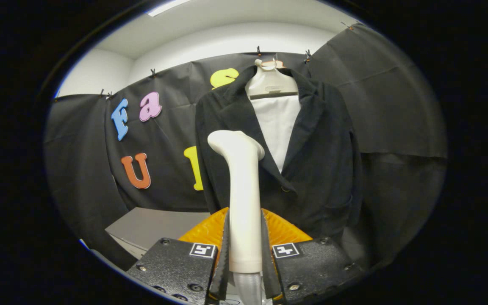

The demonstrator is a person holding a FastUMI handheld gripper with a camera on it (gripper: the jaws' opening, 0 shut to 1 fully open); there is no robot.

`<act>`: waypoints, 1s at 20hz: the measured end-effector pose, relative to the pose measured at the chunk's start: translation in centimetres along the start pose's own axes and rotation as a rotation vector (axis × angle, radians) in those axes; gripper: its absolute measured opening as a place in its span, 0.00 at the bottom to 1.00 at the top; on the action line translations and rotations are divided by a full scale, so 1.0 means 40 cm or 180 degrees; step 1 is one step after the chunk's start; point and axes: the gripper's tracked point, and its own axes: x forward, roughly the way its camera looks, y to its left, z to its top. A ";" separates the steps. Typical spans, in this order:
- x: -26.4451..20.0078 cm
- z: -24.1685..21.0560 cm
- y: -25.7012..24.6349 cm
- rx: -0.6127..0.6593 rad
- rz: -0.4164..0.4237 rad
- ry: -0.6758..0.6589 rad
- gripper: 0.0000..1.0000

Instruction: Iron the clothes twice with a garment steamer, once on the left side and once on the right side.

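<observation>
A recording booth rather than a lived-in room: black cloth (375, 106) clipped up as walls, plain white wall and ceiling (227, 25) showing above, lit by a strip light (165, 7). Staged with a dark jacket (311, 169) on a pale hanger (270, 82) and a grey table (155, 226) below.

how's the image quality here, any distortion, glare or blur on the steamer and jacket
Gripper view: fisheye bends the wall and ceiling edges. The white steamer handle, clamped between the gripper fingers, is sharp and evenly lit, without glare. The black jacket beyond it is dim, its folds hard to read; the white shirt inside is bright but not blown out. A ceiling light strip glows above.
</observation>
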 end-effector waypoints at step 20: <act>-0.008 -0.234 -0.054 -0.0028 -0.0152 0.0519 0.36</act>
